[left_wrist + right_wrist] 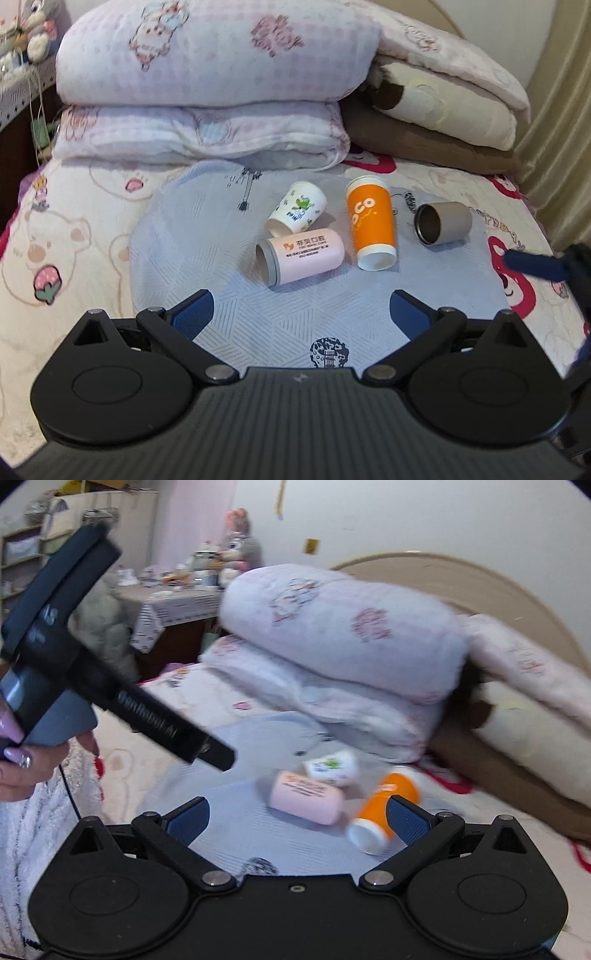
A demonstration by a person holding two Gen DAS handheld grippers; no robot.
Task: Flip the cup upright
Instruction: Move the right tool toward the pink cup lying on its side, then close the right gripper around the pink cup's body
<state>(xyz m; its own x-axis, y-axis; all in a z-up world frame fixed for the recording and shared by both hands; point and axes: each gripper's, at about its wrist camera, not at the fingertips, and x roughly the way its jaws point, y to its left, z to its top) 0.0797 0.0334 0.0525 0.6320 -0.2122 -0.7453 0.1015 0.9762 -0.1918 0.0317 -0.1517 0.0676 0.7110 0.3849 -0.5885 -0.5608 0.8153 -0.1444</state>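
Now both the left gripper (301, 308) and right gripper (297, 818) gape wide, holding nothing

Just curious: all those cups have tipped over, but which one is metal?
The grey cup, farthest right, apart from the others; its dark open mouth faces left.

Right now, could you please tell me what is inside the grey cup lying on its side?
The grey cup shows its open mouth in the left wrist view. The visible inner wall is bare metal with nothing in it. The deepest part is in shadow, so I cannot see the bottom.
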